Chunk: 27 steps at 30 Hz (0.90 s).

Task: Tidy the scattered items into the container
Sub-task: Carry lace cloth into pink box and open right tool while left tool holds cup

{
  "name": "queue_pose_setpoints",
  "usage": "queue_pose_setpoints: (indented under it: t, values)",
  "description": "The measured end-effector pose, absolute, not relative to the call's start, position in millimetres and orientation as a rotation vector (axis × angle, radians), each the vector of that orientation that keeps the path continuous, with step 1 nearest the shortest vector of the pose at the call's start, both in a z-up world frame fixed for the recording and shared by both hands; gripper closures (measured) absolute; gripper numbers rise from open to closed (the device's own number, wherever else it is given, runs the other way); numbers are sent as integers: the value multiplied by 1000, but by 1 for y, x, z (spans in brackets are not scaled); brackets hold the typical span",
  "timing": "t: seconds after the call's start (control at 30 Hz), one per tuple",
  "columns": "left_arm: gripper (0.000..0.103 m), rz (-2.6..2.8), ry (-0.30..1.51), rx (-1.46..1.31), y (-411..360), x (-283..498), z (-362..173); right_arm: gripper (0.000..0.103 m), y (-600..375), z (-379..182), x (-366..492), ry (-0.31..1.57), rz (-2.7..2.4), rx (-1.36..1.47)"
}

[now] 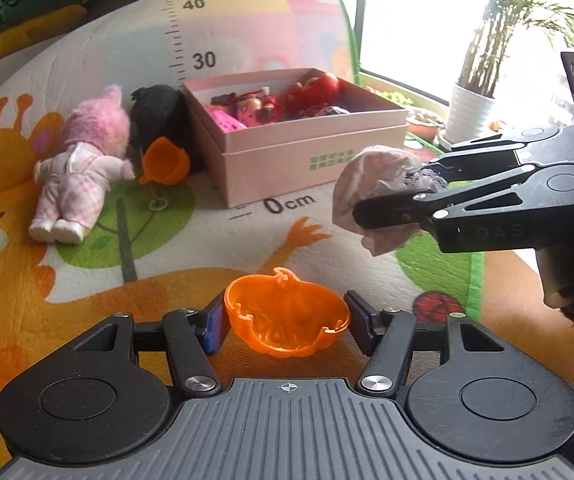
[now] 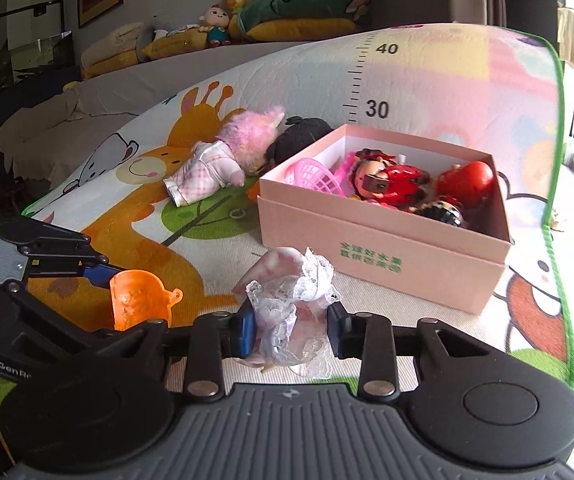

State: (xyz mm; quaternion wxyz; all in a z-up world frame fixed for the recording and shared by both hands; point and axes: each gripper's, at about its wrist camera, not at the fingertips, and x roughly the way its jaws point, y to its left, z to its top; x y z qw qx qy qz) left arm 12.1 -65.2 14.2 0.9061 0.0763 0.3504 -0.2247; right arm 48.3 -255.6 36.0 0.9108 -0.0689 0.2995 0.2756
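Observation:
My left gripper [image 1: 285, 322] is shut on an orange pumpkin-shaped shell [image 1: 285, 314], held low over the play mat; the shell [image 2: 139, 298] also shows at the left of the right wrist view. My right gripper [image 2: 291, 330] is shut on a pink lace doll garment [image 2: 291, 304], seen from the side as the bundle [image 1: 371, 196] in the left wrist view. The pink box [image 1: 299, 148] [image 2: 383, 256] holds several small toys. A pink-haired doll [image 1: 79, 168] [image 2: 215, 168] lies face down left of the box, beside a black plush [image 1: 159, 116] and a second orange shell [image 1: 165, 162].
The play mat [image 1: 87, 280] [image 2: 427, 76] has a printed ruler and giraffe, with a green border at its right edge. A potted plant [image 1: 475, 104] stands by the window beyond the mat. Cushions and plush toys [image 2: 287, 12] line a sofa behind.

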Motion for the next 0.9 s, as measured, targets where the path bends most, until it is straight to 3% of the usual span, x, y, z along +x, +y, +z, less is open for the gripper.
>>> queue_pose_setpoints:
  t: [0.7,0.9]
  values:
    - [38,-511,702,261,-116,-5,29,69,-322,28,8,620,453,-81]
    - [38,-470,546,288,-119,23,66,69,-327,57,28,526,453,-34]
